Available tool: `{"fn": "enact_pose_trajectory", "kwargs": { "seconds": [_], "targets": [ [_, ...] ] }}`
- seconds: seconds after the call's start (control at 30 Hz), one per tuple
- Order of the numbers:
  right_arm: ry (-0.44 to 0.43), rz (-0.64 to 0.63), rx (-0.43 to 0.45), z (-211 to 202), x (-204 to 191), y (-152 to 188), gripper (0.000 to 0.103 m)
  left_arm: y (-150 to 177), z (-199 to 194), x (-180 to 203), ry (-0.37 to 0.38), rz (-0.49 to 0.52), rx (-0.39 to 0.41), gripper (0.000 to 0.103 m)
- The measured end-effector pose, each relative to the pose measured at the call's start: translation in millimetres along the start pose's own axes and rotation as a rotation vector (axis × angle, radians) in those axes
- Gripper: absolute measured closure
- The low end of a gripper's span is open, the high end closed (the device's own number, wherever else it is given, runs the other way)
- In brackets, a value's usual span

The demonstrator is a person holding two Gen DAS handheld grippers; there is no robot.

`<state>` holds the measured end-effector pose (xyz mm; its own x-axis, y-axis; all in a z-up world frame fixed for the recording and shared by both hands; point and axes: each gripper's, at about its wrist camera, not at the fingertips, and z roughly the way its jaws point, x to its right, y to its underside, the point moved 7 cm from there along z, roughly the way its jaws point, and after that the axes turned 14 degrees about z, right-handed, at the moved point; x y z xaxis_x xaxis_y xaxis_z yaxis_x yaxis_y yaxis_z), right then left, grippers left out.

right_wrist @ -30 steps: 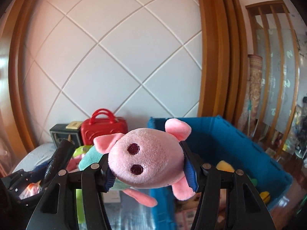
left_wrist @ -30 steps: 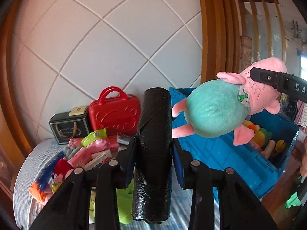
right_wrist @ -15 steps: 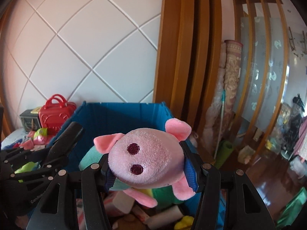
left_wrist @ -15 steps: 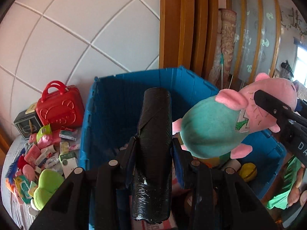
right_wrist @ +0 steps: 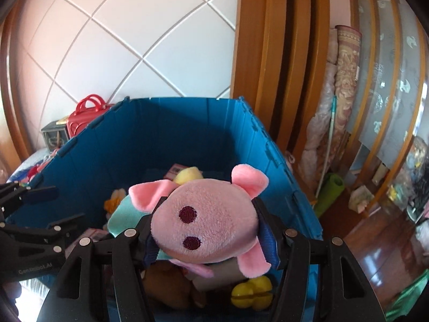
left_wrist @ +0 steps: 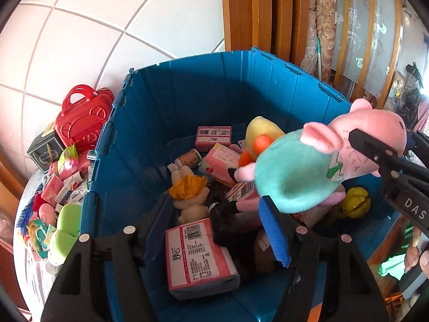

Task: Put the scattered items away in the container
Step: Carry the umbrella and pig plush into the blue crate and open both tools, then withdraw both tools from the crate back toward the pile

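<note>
- Holding the pink pig plush [right_wrist: 211, 230] by its head, your right gripper [right_wrist: 209, 237] hung over the blue crate [left_wrist: 166, 102]; the pads pressed on both sides of the head, snout toward the camera.
- In the left wrist view the pig's teal body [left_wrist: 292, 174] dangled above the crate's contents, clear of them.
- Your left gripper [left_wrist: 217, 228] stood over the crate with its jaws apart; they had just been opening, and nothing was pinched between the pads.
- The black wrapped roll [left_wrist: 228, 222] lay in the crate below that gripper, beside a pink tissue pack [left_wrist: 198, 257].
- Also inside were a yellow duck plush [left_wrist: 260, 134], a small cream doll [left_wrist: 187, 187] and a yellow ball [left_wrist: 356, 201].
- Left of the crate, outside it, loose items stayed scattered: a red toy case [left_wrist: 83, 118], a green plush [left_wrist: 67, 230], pink packets [left_wrist: 53, 190].
</note>
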<state>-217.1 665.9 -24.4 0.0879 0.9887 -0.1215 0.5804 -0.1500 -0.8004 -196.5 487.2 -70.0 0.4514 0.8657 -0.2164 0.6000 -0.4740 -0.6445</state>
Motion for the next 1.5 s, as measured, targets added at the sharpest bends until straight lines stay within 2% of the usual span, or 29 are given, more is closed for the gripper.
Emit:
{"fn": "enact_pose_trajectory", "kwargs": {
  "seconds": [0.27,0.37,0.4,0.5,0.63,1.07,1.5],
  "targets": [
    [0.059,0.007,-0.129,26.0,20.4,26.3,0.036,5.1,-7.7,11.7,0.001,0.008,0.024,0.037],
    [0.085,0.027,-0.148,28.3,31.9,34.2,0.034,4.7,-9.8,15.4,0.005,0.012,0.034,0.037],
    [0.095,0.037,-0.141,26.3,34.7,34.3,0.028,5.0,-10.6,16.2,0.008,0.013,0.038,0.037],
    [0.109,0.042,-0.091,12.8,37.8,27.3,0.000,6.6,-13.4,18.9,0.011,0.019,0.045,0.037],
    [0.088,0.036,-0.041,-8.4,34.9,19.4,0.001,6.9,-18.6,21.7,0.016,0.020,0.058,0.037],
    [0.067,0.053,0.016,-52.0,11.4,20.7,0.000,19.1,-51.8,8.6,0.012,0.007,0.114,0.037],
    [0.060,0.048,0.077,-102.9,-51.6,36.3,0.000,66.0,-110.0,-46.0,-0.031,-0.018,0.202,0.037]
  ]
}}
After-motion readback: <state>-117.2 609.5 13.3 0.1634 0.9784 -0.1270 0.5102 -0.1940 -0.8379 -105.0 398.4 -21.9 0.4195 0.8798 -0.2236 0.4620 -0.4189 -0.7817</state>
